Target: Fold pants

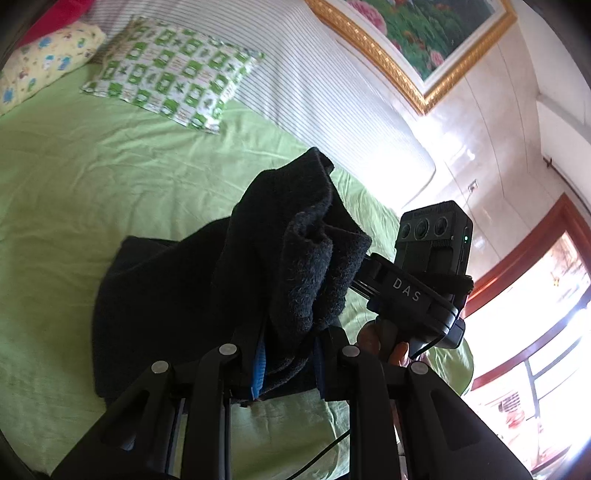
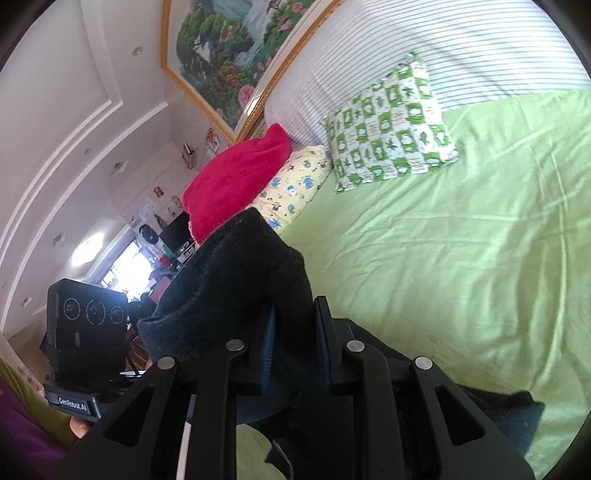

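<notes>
The dark fleece pants [image 1: 207, 291] hang bunched over the green bed sheet [image 1: 74, 177], with part resting on the bed. My left gripper [image 1: 288, 365] is shut on one edge of the pants, held up off the bed. My right gripper [image 2: 295, 347] is shut on another edge of the pants [image 2: 236, 280], also lifted. The right gripper's body [image 1: 424, 280] shows close to the right of the cloth in the left wrist view. The left gripper's body [image 2: 85, 332] shows at the lower left in the right wrist view.
A green-and-white patterned pillow [image 1: 173, 70] and a yellow cartoon pillow [image 1: 40, 62] lie at the head of the bed, by a red blanket [image 2: 236, 177]. A striped headboard [image 1: 314, 81] and a framed painting [image 1: 417, 33] stand behind. Windows are at the side.
</notes>
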Action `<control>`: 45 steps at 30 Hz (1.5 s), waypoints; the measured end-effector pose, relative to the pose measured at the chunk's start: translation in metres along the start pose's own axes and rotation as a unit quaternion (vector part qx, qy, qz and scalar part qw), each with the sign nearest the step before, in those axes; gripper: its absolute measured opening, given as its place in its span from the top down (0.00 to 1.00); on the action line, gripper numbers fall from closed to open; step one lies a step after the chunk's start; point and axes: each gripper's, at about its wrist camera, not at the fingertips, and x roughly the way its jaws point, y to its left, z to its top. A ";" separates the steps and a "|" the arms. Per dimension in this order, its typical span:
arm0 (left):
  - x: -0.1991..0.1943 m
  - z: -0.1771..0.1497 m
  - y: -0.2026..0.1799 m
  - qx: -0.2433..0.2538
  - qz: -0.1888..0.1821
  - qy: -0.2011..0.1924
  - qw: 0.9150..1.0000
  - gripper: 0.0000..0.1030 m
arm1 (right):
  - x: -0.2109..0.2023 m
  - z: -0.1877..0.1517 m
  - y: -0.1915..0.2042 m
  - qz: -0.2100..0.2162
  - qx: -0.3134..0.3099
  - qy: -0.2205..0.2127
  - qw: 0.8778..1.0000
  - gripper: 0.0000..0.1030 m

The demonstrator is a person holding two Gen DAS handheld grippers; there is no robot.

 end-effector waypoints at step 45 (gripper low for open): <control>0.035 -0.036 -0.013 0.019 -0.074 0.072 0.995 0.36 | -0.139 -0.064 -0.017 -0.190 0.137 -0.127 0.964 0.37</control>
